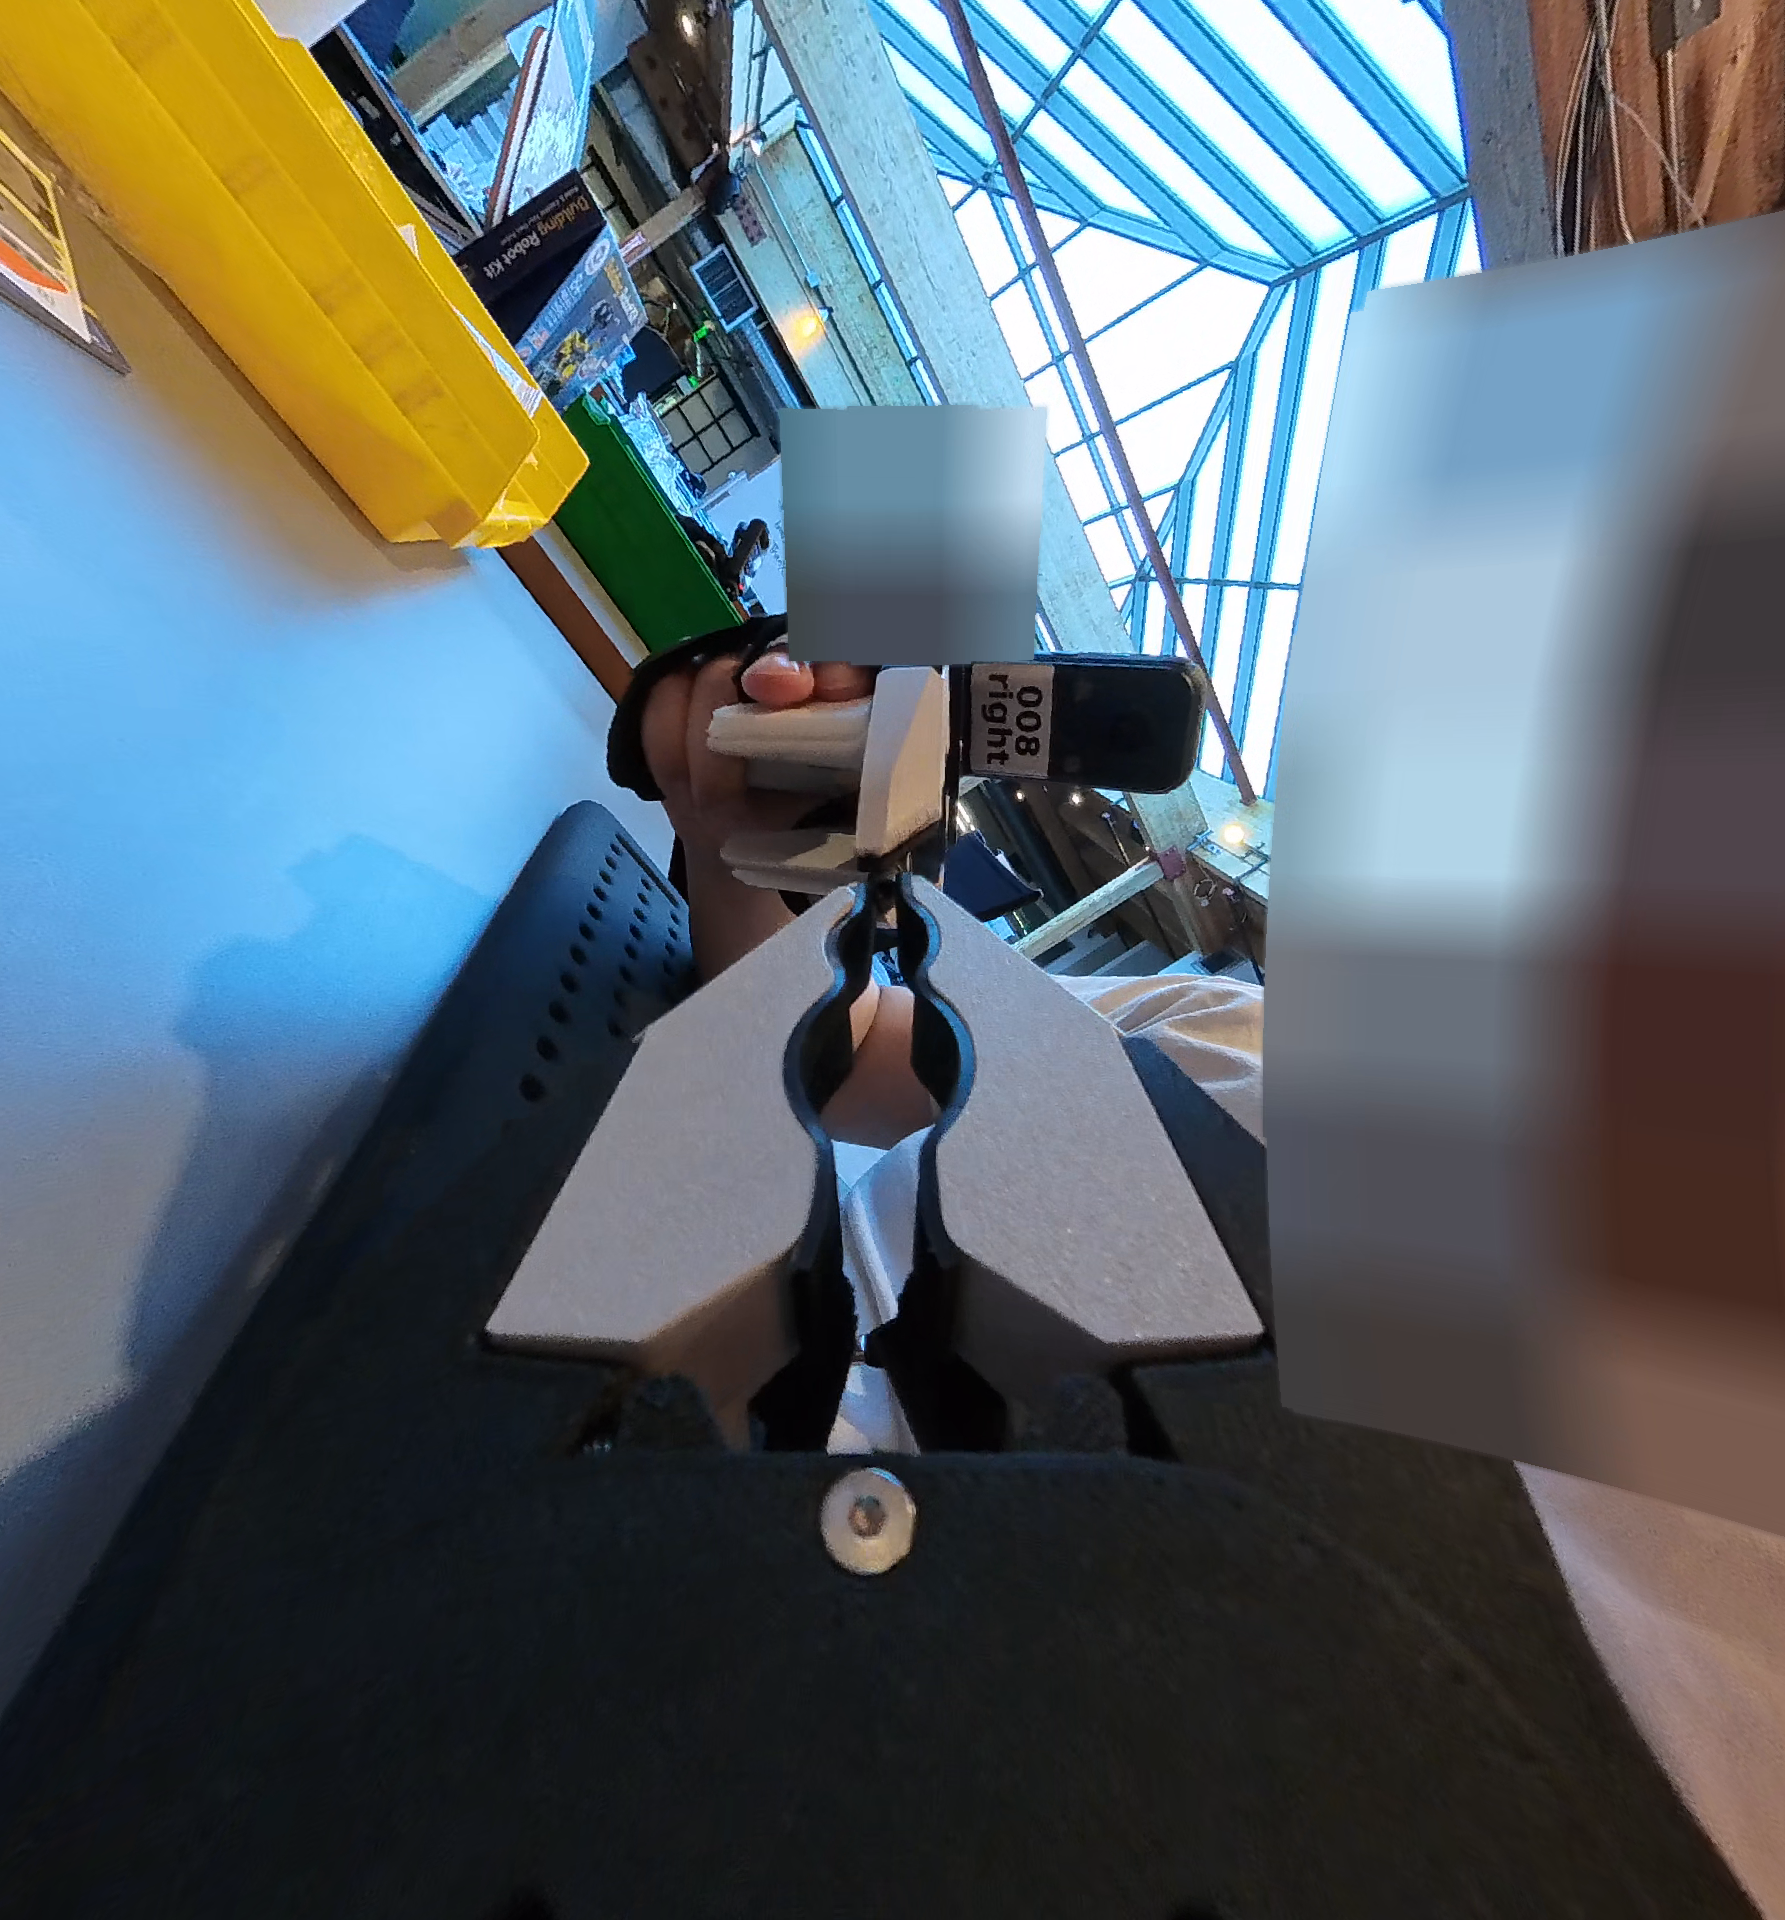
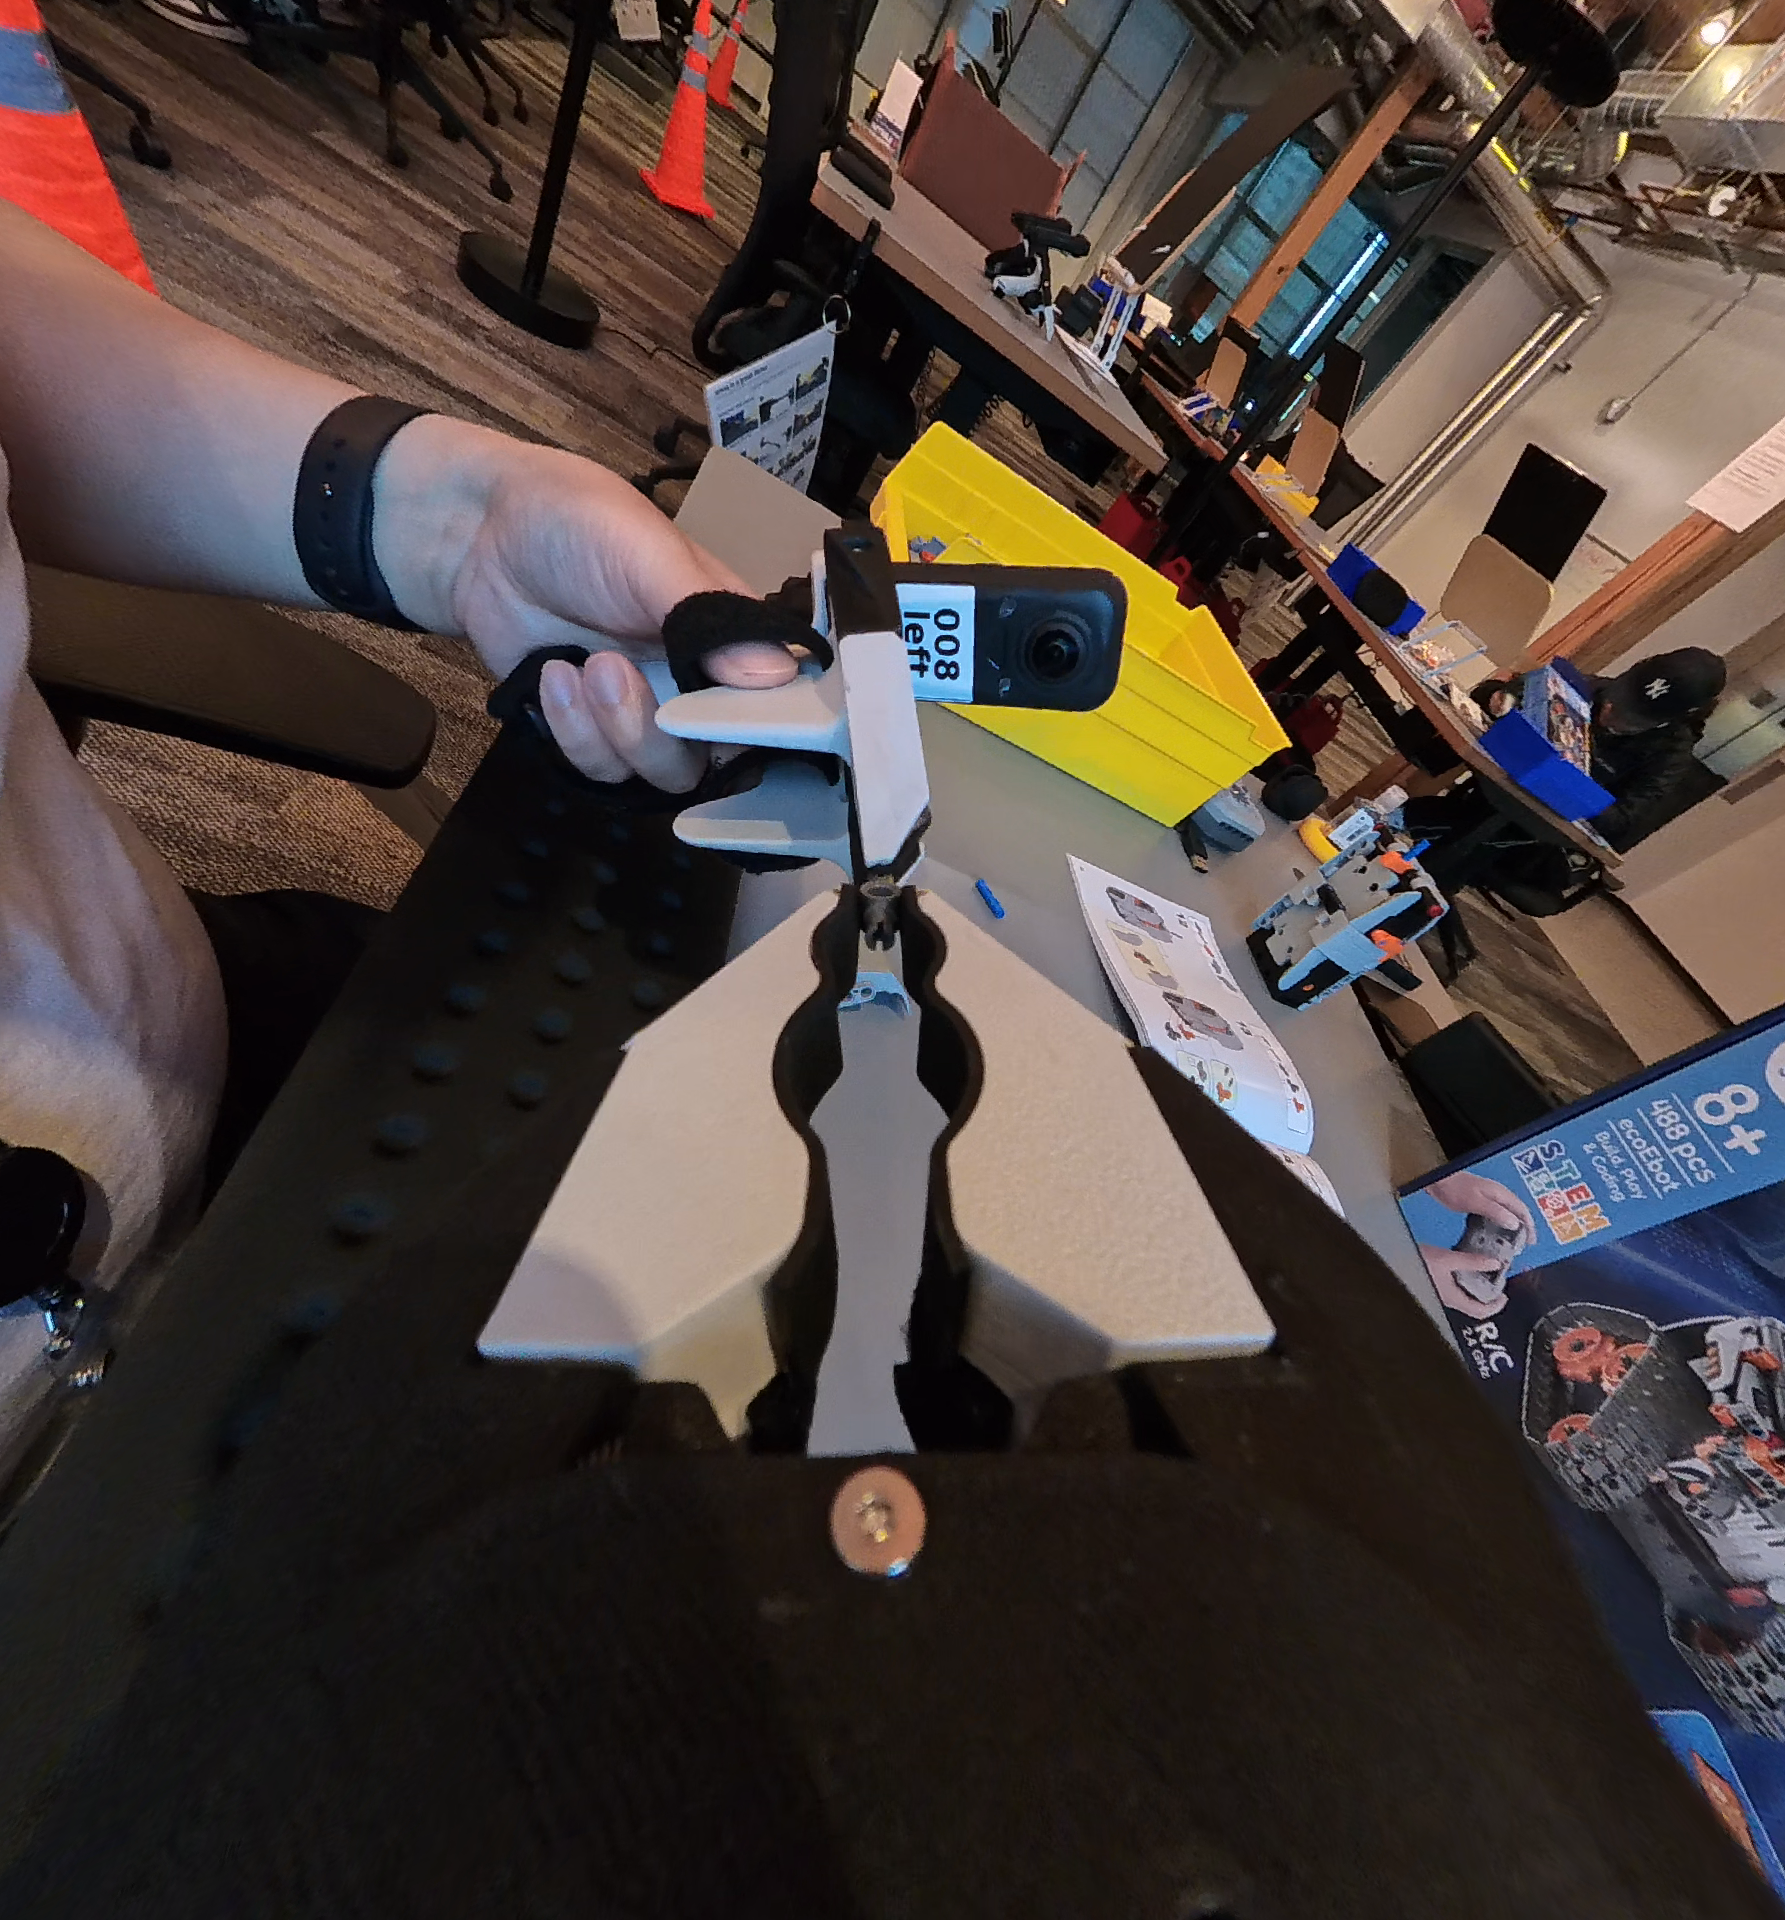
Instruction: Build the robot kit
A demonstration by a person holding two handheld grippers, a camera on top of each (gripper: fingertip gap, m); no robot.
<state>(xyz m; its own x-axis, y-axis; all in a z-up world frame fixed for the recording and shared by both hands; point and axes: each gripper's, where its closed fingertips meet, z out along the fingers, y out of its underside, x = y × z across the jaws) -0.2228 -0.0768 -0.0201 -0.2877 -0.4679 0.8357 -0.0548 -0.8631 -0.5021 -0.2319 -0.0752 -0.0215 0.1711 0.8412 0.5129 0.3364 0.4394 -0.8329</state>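
Observation:
My two grippers meet tip to tip above a grey table [image 2: 1013, 821]. My right gripper [image 2: 877, 920] is shut on a small black peg [image 2: 877, 914] at its fingertips. My left gripper [image 1: 883, 894] is shut too, its tips pinching the same peg [image 1: 875, 920] from the other side. In the right wrist view the left gripper [image 2: 893, 857] points at me, held by a hand with a black wristband. In the left wrist view the right gripper [image 1: 883, 857] also shows, held by a hand. A small light-grey part [image 2: 872, 992] shows through the gap between my right fingers.
Stacked yellow bins [image 2: 1075, 644] stand at the table's far side and also show in the left wrist view [image 1: 275, 239]. An open instruction booklet [image 2: 1200, 1018], a part-built model [image 2: 1345, 925] and a loose blue pin [image 2: 989, 899] lie on the table. A blue kit box [image 2: 1646, 1351] stands at the right. Both grippers' tips are close together, under 4 cm apart.

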